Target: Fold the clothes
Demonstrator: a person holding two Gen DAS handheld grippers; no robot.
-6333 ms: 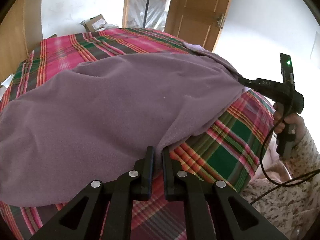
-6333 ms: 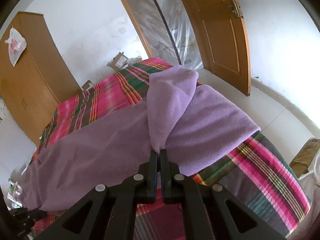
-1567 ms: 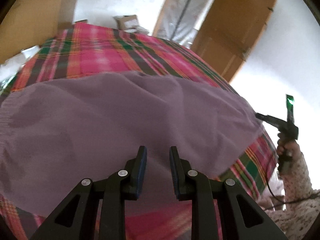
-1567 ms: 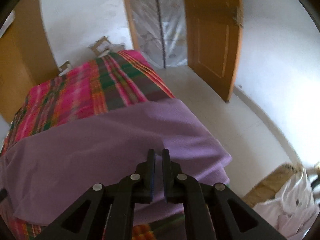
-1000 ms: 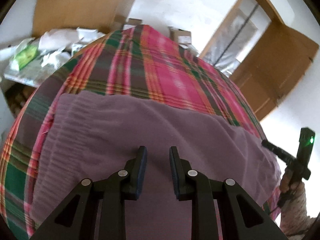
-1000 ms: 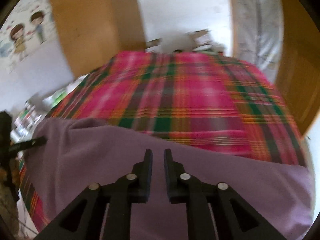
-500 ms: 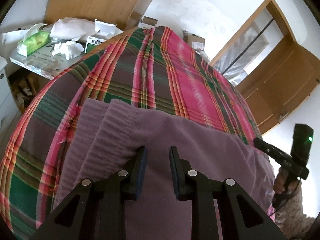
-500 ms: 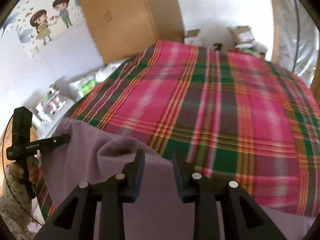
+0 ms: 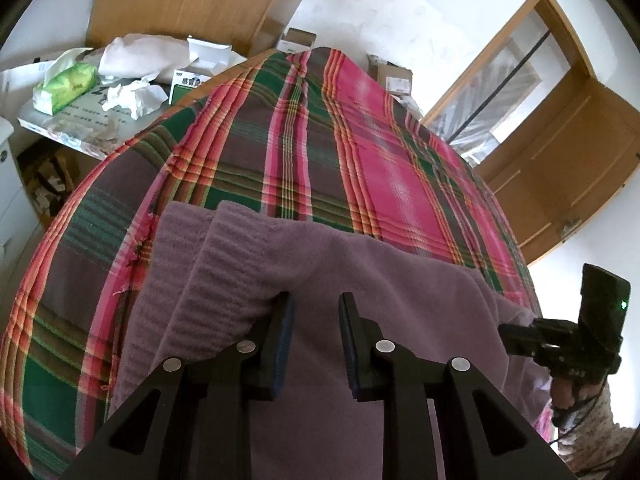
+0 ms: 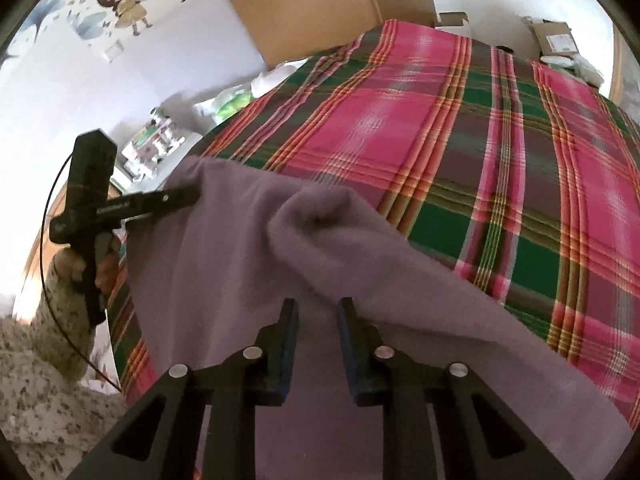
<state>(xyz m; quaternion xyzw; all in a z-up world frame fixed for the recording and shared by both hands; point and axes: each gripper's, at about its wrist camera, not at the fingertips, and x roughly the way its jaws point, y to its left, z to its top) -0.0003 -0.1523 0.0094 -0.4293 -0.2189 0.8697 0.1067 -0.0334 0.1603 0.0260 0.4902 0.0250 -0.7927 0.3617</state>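
Along the near edge of the bed [image 9: 304, 128], your left tongs [image 9: 314, 312] stand parted and empty over the purple garment [image 9: 380, 280], having let go of its ribbed hem end. Its long axis runs left to right along that edge. Your right tongs [image 10: 316, 314] have likewise opened and released the other end, so this fold now looks laid down.

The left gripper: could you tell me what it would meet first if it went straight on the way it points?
Probably the purple garment just beyond the open left gripper; the plaid bedspread lies farther on.
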